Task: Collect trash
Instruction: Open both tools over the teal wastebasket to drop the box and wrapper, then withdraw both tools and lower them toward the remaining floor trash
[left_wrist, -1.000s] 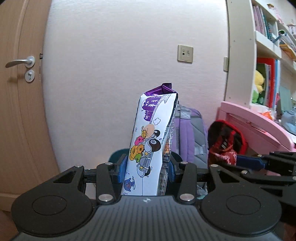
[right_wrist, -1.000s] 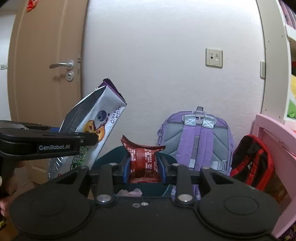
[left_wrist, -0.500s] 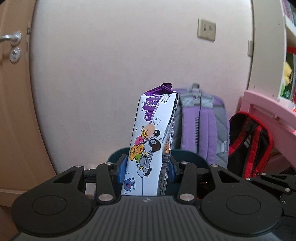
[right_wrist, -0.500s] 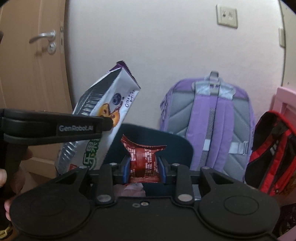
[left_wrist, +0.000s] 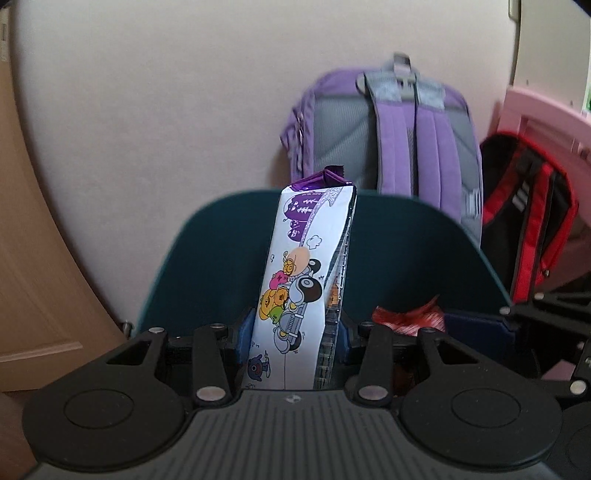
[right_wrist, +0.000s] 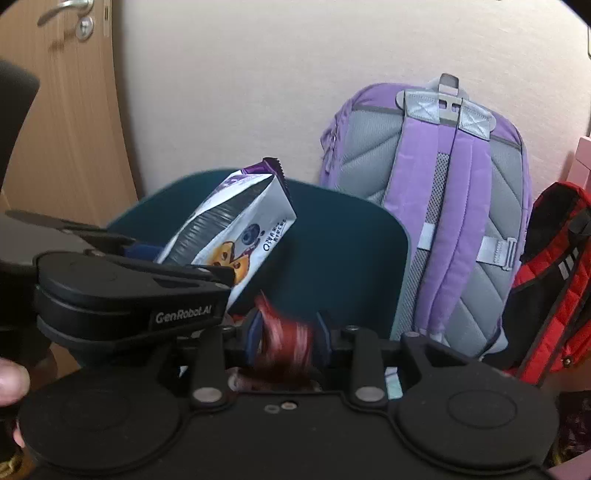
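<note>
My left gripper (left_wrist: 291, 332) is shut on a tall white snack packet (left_wrist: 306, 280) with cartoon figures and a purple top. It stands upright over the dark teal bin (left_wrist: 424, 236). In the right wrist view the same packet (right_wrist: 240, 229) tilts over the bin (right_wrist: 351, 236), held by the left gripper (right_wrist: 147, 258). My right gripper (right_wrist: 286, 332) is shut on a small red wrapper (right_wrist: 284, 343), blurred, just above the bin's near edge. The red wrapper (left_wrist: 410, 317) and right gripper (left_wrist: 476, 325) show at the right of the left wrist view.
A purple and grey backpack (right_wrist: 443, 206) leans on the wall behind the bin, with a red and black backpack (right_wrist: 554, 280) to its right. A wooden door (right_wrist: 62, 110) stands at the left. Pink furniture (left_wrist: 546, 122) is at the far right.
Both grippers have come down and closer to the teal bin, which now fills the middle of both views. Each still holds its wrapper.
</note>
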